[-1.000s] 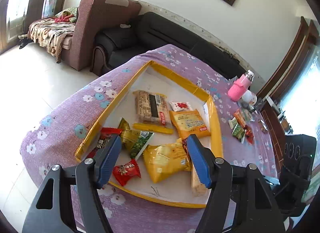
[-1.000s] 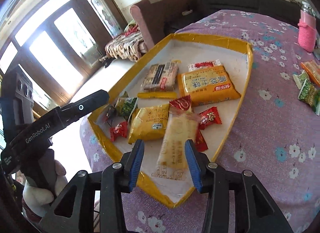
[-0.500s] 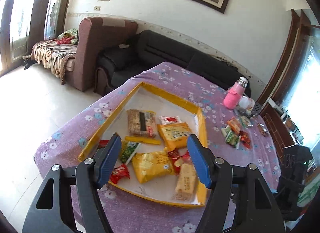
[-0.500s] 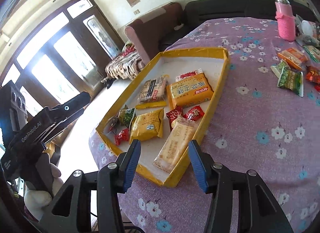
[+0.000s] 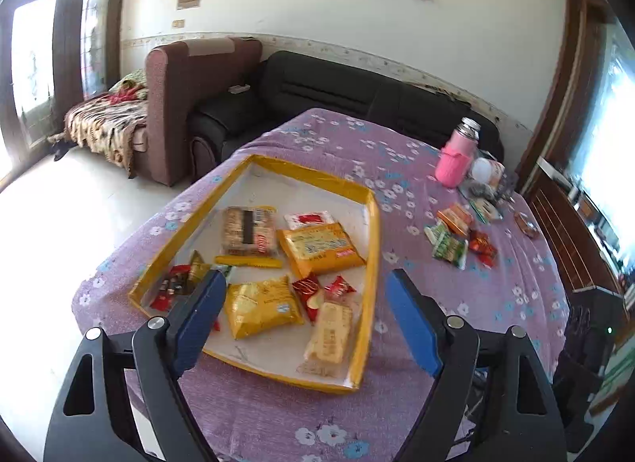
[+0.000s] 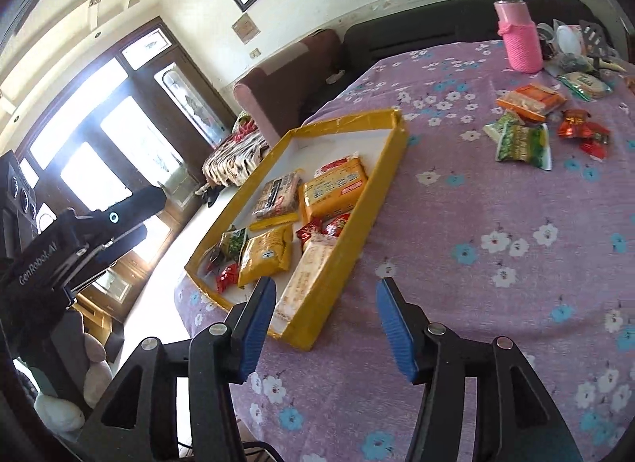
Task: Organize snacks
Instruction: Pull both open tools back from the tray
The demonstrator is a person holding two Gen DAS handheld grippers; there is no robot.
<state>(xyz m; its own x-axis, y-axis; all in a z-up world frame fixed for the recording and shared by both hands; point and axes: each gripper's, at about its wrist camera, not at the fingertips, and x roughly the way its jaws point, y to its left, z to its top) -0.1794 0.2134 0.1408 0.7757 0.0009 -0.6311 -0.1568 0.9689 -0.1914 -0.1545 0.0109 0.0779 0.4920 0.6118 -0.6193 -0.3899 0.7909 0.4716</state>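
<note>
Sunlit glass doors and two sofas, one brown (image 5: 198,104) and one black (image 5: 337,93), stand behind a table (image 5: 496,295) draped in purple flowered cloth. Toward the table's left side lies a shallow yellow-rimmed tray (image 5: 371,263) with a white floor. At its left end sit small red and green packets (image 5: 176,283). Next come a brown-striped biscuit pack (image 5: 248,231) with a thin yellow stick (image 5: 248,261) just below it, then a yellow bag (image 5: 262,305), an orange packet (image 5: 321,249), two small red sweets (image 5: 317,293), and a long pale wafer pack (image 5: 329,337) lying along the tray's right wall.

Further right, loose on the cloth and well apart from the tray, are green packets (image 6: 522,142), an orange pack (image 6: 530,101) and red sweets (image 6: 583,130). A pink bottle (image 6: 518,35) stands upright at the far edge.

Left tongs (image 5: 305,319) hang above the near end of the tray, jaws opening wide with nothing gripped. Right tongs (image 6: 325,327) hover over the tray's near right corner and the bare cloth beside it, jaws also opening and empty.
</note>
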